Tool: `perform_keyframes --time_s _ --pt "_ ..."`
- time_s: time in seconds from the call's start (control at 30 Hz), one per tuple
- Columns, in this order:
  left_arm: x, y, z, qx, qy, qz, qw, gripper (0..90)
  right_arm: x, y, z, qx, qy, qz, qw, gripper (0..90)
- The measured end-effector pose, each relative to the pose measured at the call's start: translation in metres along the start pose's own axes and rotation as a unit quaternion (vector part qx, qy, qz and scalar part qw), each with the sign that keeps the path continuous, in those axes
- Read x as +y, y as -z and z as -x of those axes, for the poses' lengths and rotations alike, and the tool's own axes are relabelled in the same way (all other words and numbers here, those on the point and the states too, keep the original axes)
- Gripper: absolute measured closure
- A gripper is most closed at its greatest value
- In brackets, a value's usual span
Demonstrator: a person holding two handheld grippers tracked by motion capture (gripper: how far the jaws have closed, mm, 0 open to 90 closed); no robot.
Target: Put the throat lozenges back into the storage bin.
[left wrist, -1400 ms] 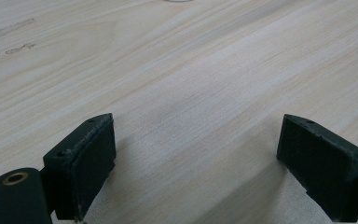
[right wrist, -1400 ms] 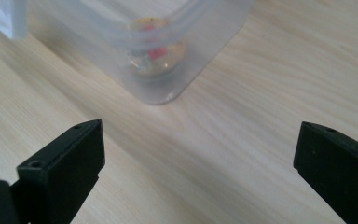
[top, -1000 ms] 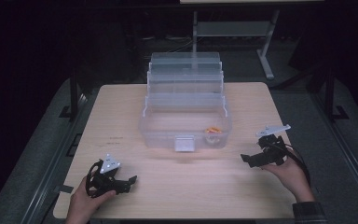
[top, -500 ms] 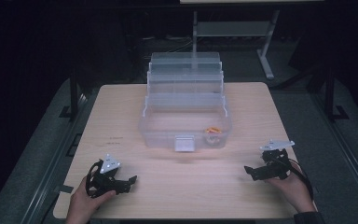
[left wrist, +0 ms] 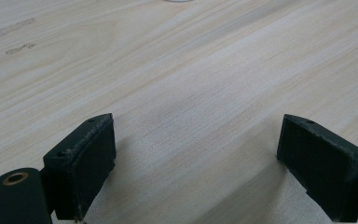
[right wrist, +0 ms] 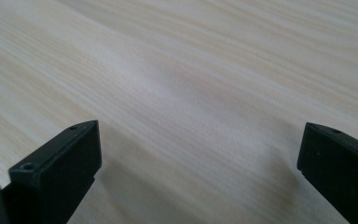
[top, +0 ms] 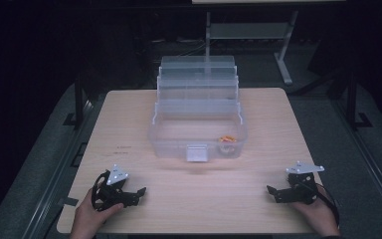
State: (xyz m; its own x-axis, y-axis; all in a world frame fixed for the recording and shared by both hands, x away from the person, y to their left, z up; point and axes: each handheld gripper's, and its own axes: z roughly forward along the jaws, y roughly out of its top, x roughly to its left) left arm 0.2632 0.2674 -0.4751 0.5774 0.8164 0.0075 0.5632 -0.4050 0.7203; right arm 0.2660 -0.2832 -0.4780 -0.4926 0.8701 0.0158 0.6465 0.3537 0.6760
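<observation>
Your clear tiered box (top: 197, 117) sits open, something small and orange (top: 227, 139) inside; both grippers' (top: 135, 194) (top: 273, 192) jaws spread apart.

A clear tiered box (top: 199, 119) holding an orange bit (top: 226, 139) stands on the table (top: 129, 119).

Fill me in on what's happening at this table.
A person sits at a wooden table with a two-jaw gripper in each hand. The left gripper and the right gripper both rest low near the front edge, jaws open and holding nothing. In the middle stands a clear plastic tiered box, opened up, with a small orange item in its bottom tray. Neither gripper is touching the box.
</observation>
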Motion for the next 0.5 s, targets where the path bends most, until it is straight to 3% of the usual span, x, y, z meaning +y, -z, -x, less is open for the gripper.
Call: perform_keyframes --time_s 0.13,0.5 --pt "0.0000 0.0000 0.0001 0.000 0.000 0.000 1.0000 10.7 -0.0071 -0.0010 0.0000 0.003 -0.005 0.015 0.9999 0.0" --pt "0.0000 0.0000 0.0000 0.000 0.000 0.000 1.0000 10.6 -0.0073 -0.0009 0.0001 0.003 -0.005 0.015 0.9999 0.0"
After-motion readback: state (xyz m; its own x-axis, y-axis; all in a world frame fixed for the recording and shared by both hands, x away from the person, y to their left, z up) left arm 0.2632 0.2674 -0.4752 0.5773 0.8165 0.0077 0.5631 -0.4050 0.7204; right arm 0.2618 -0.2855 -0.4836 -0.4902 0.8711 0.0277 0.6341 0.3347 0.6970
